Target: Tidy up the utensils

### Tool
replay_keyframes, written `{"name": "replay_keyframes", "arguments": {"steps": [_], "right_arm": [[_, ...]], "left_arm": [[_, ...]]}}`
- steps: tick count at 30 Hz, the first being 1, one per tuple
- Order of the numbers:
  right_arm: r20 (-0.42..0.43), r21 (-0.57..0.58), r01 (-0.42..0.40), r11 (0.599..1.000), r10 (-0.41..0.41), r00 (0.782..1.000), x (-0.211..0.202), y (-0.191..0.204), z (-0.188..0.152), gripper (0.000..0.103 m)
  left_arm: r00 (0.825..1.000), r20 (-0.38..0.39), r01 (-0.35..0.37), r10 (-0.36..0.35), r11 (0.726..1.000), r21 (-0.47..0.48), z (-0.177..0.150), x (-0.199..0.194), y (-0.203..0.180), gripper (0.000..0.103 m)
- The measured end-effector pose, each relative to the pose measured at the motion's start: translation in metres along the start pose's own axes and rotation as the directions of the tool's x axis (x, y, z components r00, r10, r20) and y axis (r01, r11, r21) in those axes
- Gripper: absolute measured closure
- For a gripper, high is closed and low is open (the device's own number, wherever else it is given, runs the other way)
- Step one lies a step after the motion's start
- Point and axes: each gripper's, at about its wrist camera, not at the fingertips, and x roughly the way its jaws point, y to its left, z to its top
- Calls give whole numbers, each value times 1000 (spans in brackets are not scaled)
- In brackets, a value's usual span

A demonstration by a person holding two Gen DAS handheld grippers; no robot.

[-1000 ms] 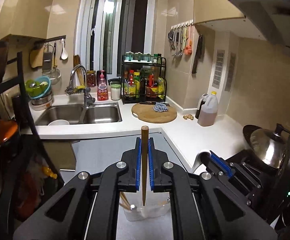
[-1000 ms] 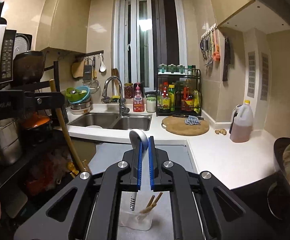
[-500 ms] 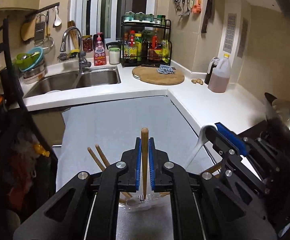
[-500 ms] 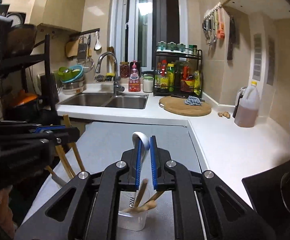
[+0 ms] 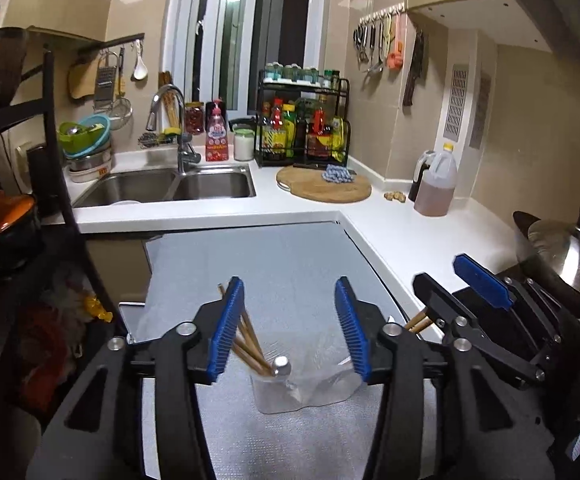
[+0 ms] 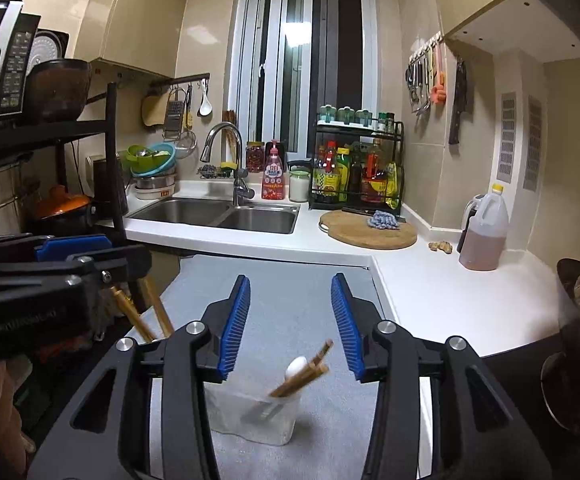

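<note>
A clear plastic cup [image 5: 305, 388] stands on the grey mat [image 5: 274, 264], holding wooden chopsticks [image 5: 246, 344] and a spoon with a metal handle end [image 5: 281, 366]. My left gripper [image 5: 290, 328] is open and empty just above the cup. In the right wrist view the same cup [image 6: 254, 416] holds chopsticks [image 6: 309, 372] and a white spoon [image 6: 295, 366]. My right gripper [image 6: 291, 320] is open and empty above it. Each gripper shows in the other's view, the right one [image 5: 481, 300] and the left one [image 6: 50, 276].
A double sink [image 5: 170, 188] and faucet lie at the back left. A round wooden board [image 5: 323, 188], a spice rack [image 5: 303, 128] and an oil jug [image 5: 435, 188] stand on the white counter. A steel pot lid [image 5: 561, 252] is at the right. A black shelf [image 6: 50, 136] is at the left.
Both grippers opened. The chopstick left my left gripper and the spoon left my right gripper; both now stand in the cup.
</note>
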Motion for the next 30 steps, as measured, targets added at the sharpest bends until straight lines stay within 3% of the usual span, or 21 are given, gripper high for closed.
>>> {"name": "replay_keyframes", "arguments": {"steps": [2,6,8,12,17,24,30], "right_arm": [[6,10,9,1000,-9,1000,-16,-3,-8,53],[3,51,42,998,-42,999,-49,-10,-40,26],[-23,78,49,996,-48,999,-59,-14,-66,17],[-69,67,71,995,-66,995,-54,-16,-107,13],[-109,102,93,990,-81,991,-34,-23,-131,12],[-178,124,128,984,-105,978,-14,-29,-145,10],[-192,107,155,982,-132,973,-11,-30,-148,9]], "left_arm": [[999,35,-15,15,1000,2,-10,-17,4,38],[994,105,-37,37,999,-6,-53,-45,17,13],[992,117,-50,53,998,-30,-81,-47,23,8],[995,47,-84,89,993,-84,-122,-24,23,8],[992,46,-116,118,993,-37,-144,-9,12,8],[995,-36,-99,97,992,-74,-169,15,14,8],[995,-48,-90,86,992,-89,-182,25,15,8]]}}
